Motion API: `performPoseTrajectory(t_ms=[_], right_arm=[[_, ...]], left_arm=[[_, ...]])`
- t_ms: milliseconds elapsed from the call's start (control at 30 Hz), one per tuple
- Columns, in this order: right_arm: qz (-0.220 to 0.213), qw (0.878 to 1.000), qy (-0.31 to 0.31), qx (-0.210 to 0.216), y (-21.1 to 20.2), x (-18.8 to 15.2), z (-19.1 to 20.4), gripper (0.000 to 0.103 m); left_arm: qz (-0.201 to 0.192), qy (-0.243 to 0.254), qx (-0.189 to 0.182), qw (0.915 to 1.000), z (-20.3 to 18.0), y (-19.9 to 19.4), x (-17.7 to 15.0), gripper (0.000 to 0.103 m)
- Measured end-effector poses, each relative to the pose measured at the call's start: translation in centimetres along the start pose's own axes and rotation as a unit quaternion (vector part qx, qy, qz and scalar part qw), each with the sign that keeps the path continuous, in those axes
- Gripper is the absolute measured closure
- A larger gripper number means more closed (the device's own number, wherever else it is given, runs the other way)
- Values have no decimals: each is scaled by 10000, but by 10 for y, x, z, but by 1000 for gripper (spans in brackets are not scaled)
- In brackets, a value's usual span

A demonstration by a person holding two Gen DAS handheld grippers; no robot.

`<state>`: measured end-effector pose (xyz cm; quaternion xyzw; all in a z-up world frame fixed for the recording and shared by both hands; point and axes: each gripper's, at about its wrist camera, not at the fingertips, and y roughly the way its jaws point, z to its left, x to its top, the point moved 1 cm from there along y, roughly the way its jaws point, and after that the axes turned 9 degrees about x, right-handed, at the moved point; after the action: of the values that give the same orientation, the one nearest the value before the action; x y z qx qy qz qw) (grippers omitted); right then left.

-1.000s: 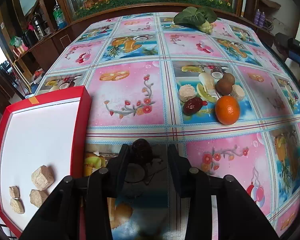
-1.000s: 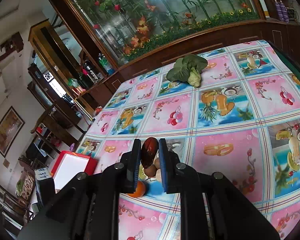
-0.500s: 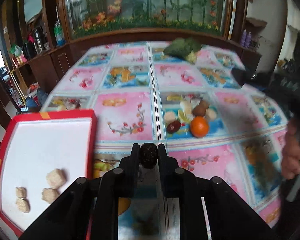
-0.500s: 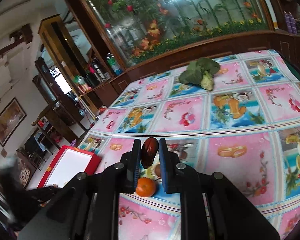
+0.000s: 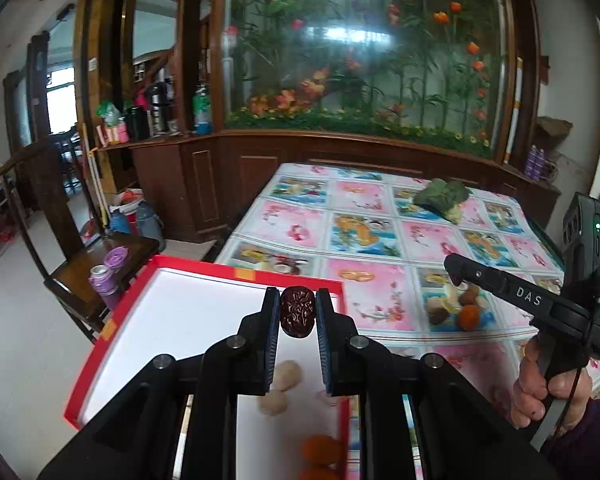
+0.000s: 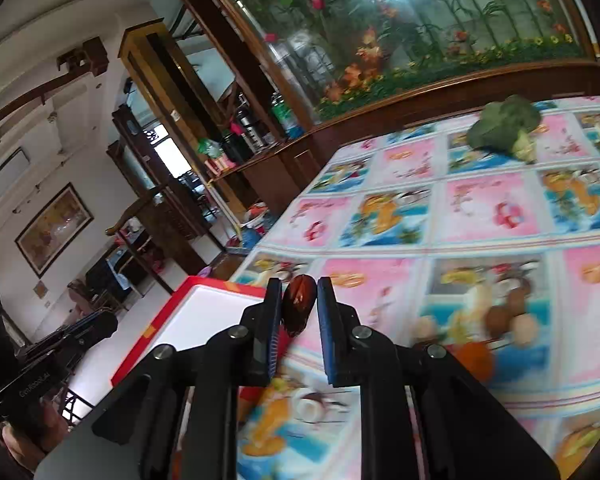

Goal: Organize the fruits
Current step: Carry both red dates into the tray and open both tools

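At the far left of the left wrist view a dark wooden chair [image 5: 100, 268] stands on the floor beside the table, with purple lidded containers [image 5: 107, 276] on its seat. Right of it, a red-rimmed tray [image 5: 100, 344] with a white floor sits on the near left part of the patterned tablecloth [image 5: 380, 216]. The left gripper [image 5: 298, 312] hangs above this tray, its jaws clamped on a wrinkled dark red date [image 5: 297, 311]. Below it, pale lumps [image 5: 286, 376] lie on the tray floor, and blurred orange pieces [image 5: 320, 448] lie nearer.

Further right on the cloth sits a small cluster of loose fruits: an orange [image 5: 469, 317] with brown and pale pieces [image 5: 452, 300] touching it. A leafy green vegetable [image 5: 440, 198] lies at the far side of the table.

At the right edge a hand [image 5: 548, 388] grips the right gripper [image 6: 299, 308], whose body reaches over the fruit cluster. In its own view its jaws are closed on a smooth, glossy brown date [image 6: 298, 306], held in the air above the cloth just right of the tray's far corner
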<state>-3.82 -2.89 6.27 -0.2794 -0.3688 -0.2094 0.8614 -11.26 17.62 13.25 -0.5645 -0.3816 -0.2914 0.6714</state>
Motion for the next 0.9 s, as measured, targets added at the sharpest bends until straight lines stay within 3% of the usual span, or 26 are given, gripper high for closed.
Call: performPoseTrajectory(t_ms=[200,400,567,900], right_arm=[[354,9991,-175,124,27,-21,26,83],[609,9971,-411,184,50,-37,48,83],[728,9959,-501,195,59,-45,54,83],[775,9955,-525,135,59,-48,50,83]], left_arm=[[91,-141,394,9991,30,16,-14,87],[298,-63,658,9974,36,36,-28,87],[233,-25,889,9958,42,38,-33,87],[338,-99,873,9956,45,42,-37,87]])
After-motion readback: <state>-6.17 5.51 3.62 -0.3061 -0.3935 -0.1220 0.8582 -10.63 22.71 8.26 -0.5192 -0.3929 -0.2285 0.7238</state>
